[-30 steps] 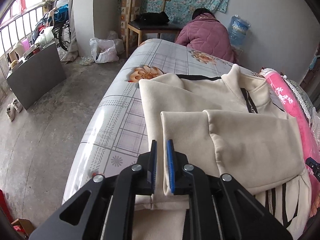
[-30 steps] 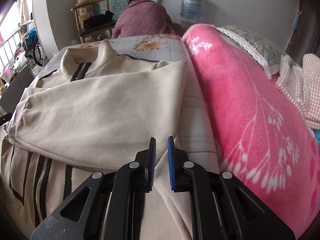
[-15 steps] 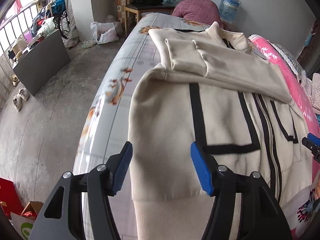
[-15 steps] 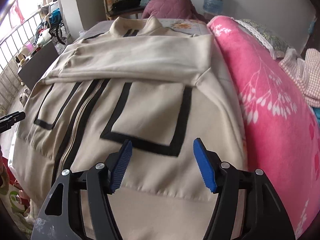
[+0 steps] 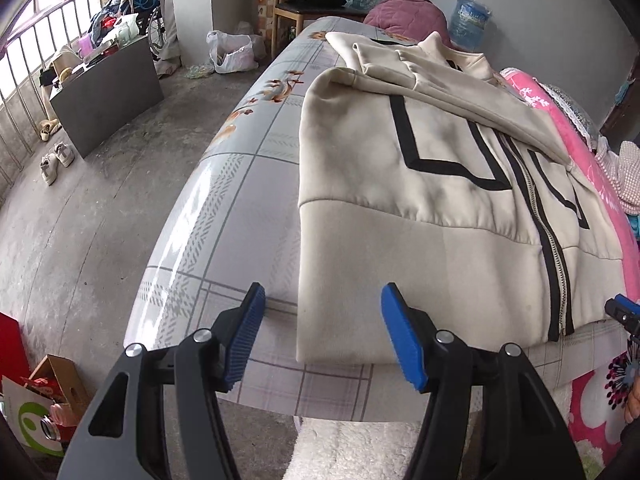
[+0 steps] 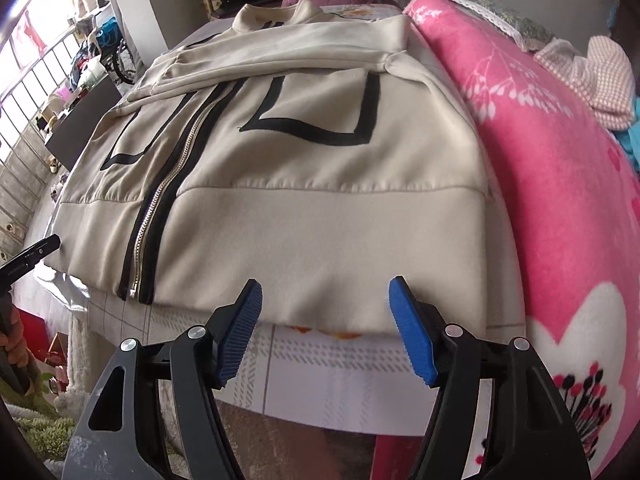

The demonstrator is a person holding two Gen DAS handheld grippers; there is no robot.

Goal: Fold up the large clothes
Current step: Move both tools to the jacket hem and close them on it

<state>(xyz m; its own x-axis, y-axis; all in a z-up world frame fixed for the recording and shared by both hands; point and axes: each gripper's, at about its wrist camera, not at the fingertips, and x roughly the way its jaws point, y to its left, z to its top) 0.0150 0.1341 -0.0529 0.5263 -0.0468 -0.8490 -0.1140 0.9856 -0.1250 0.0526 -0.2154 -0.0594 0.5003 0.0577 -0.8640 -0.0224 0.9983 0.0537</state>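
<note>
- Left wrist view: the left gripper (image 5: 322, 336) has let go and pulled back to the hem, jaws apart and empty.
- Right gripper (image 6: 326, 330), low centre, likewise wide, holding nothing.
- Cream jacket (image 6: 304, 168) fills mid-frame on the bed (image 5: 224, 216), sleeves folded across; lifting the hem comes next, I'd guess.

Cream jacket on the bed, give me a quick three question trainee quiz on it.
1. True or false: the sleeves of the cream jacket are folded across its chest.
2. What lies beside the jacket, next to the right claw? A) pink blanket B) wooden tray C) laptop
3. Fill in: the left claw is ____ at the jacket's hem corner, gripping nothing.

Key: 1 true. 2 A, the pink blanket. 3 open.
</note>
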